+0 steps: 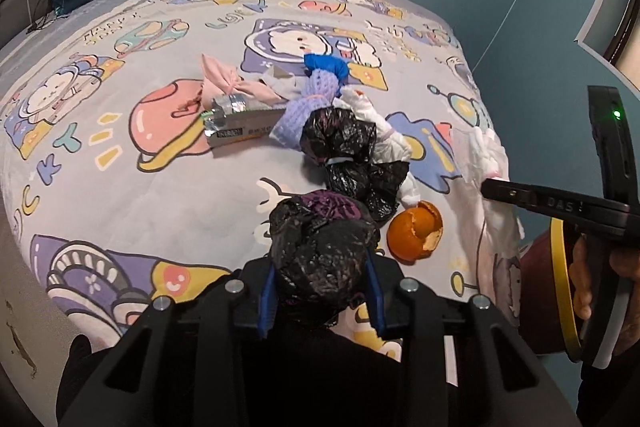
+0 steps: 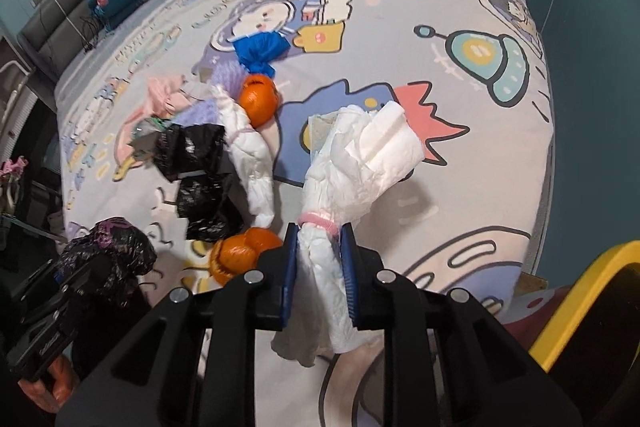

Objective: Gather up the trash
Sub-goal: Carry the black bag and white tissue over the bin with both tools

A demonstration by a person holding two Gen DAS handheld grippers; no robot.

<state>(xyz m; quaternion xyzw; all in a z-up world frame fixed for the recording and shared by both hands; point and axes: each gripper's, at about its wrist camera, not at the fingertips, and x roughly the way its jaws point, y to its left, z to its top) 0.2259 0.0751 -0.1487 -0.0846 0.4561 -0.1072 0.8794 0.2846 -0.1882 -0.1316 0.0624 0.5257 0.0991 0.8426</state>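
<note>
Left wrist view: the left gripper (image 1: 320, 291) is clamped on a crumpled black plastic bag (image 1: 320, 251) w/ a bit of purple showing at its top, held just above the bed sheet (image 1: 120, 179). Looks light, soft and squashy, so the pads bite into it easily; slick film though, so prob. best gripped across the bunched middle, as it is now.

The right gripper (image 2: 320, 267) is closed on a wad of white tissue (image 2: 352, 155), pinched just below a pink band round its neck. Weighs next to nothing, tears if tugged, so the banded neck is the sensible hold (the loose upper part would just pull away).

Trash left on the bed: a second black bag (image 1: 352, 155), a white tissue roll (image 2: 252, 155), an orange peel (image 1: 416, 231), a foil carton (image 1: 236, 127), pink cloth (image 1: 224, 83), a purple knit piece (image 1: 304, 107) and blue cloth (image 1: 326, 65).

View differences: only the right wrist view shows a second orange piece (image 2: 258, 97) by the blue cloth and a yellow-rimmed bin edge (image 2: 576, 303) at lower right, likely the drop spot. The left view shows the carton plainly (half hidden from the right) and the right gripper from the side.
</note>
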